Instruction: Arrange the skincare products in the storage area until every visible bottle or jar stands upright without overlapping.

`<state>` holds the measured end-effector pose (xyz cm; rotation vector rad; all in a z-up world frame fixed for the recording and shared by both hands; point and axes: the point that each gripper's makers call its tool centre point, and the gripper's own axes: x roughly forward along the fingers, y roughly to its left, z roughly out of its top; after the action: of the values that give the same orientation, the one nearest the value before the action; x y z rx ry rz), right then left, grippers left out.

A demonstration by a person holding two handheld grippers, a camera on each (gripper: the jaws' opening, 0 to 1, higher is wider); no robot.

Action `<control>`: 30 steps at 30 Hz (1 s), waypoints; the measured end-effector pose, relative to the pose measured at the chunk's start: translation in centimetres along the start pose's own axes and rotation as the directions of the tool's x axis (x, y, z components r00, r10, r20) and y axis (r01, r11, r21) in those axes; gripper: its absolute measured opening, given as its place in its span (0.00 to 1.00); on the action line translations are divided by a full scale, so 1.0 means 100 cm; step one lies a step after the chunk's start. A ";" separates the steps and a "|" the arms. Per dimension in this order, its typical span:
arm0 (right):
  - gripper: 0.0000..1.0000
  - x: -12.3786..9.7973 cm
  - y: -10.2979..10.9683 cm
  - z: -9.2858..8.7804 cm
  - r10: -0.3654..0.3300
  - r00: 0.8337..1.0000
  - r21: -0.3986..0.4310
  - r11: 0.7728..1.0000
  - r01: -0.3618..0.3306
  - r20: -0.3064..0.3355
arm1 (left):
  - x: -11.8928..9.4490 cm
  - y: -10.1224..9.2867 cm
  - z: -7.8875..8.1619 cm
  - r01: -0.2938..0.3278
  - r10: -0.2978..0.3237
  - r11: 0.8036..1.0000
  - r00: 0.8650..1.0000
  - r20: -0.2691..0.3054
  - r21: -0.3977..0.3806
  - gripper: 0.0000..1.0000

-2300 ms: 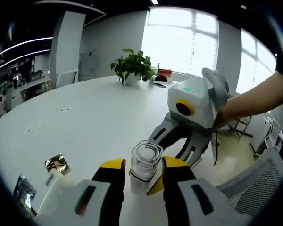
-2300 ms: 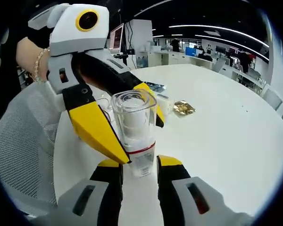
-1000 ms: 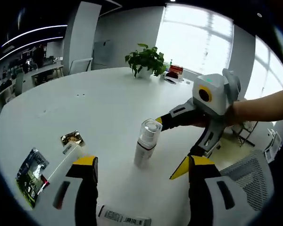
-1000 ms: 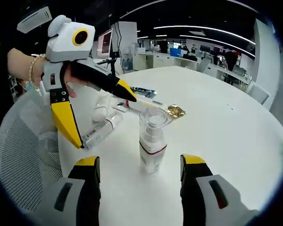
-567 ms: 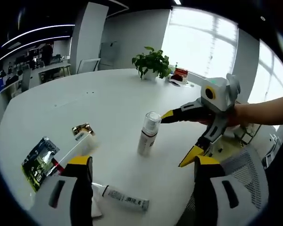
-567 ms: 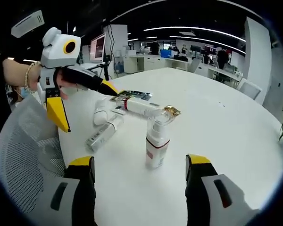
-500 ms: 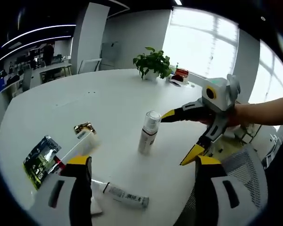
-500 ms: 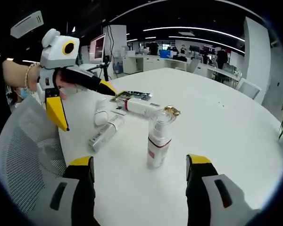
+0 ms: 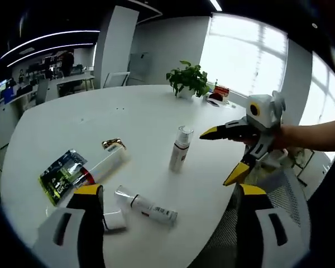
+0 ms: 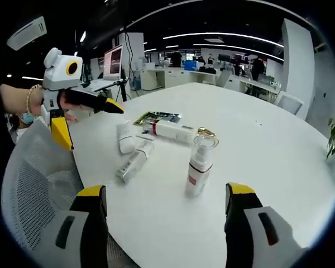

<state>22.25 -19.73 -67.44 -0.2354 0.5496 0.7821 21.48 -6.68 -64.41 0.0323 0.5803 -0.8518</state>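
1. The left gripper point(image 9: 166, 195) was seen wide open, with nothing held between its jaws.
2. The right gripper point(image 10: 166, 195) was also spread wide and empty.
3. The pump bottle point(image 9: 180, 148) was standing upright on the white table point(image 9: 72, 125), apart from both grippers.
4. At its 8 o'clock, a tube point(image 9: 145, 206) was lying flat.

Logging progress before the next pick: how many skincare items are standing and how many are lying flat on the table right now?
Standing: 1, the pump bottle
Lying: 4, slim tube, small white tube, red-banded tube, foil sachet
Total: 5
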 end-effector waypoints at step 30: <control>0.87 -0.017 0.028 -0.002 -0.033 0.999 0.058 0.998 0.032 0.022 | -0.074 0.028 -0.044 -0.123 0.124 0.989 0.992 0.006 -0.079 0.99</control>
<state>19.15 -18.94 -66.70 -0.1812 0.5450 0.7358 17.65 1.53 -65.00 -0.0076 0.5948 -0.7080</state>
